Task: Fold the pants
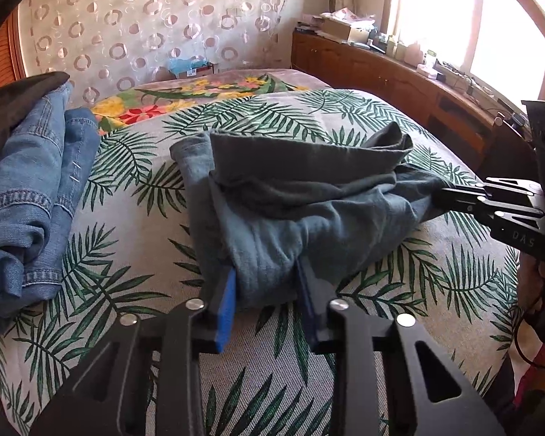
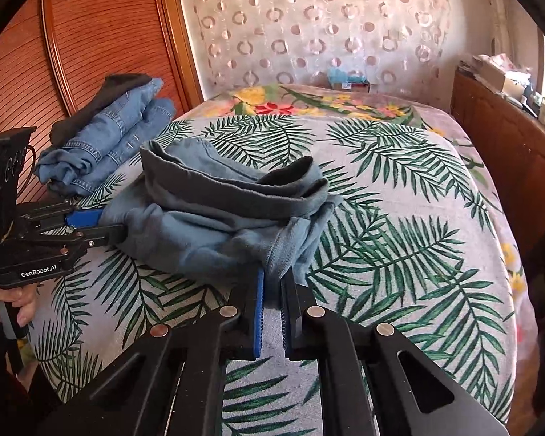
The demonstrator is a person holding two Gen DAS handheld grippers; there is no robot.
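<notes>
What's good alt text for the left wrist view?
The left gripper pinches the near edge of crumpled grey-blue pants lying on a palm-leaf bedspread, while the right gripper grips the same pants from the right side. Folded blue jeans sit at the left, with a bright window behind.

Centre frame, we see grey-blue pants (image 2: 214,218) bunched on leaf-print bedspread (image 2: 399,225); right gripper (image 2: 271,283) pinches their near edge; left gripper (image 2: 109,225) grips their left end.
</notes>
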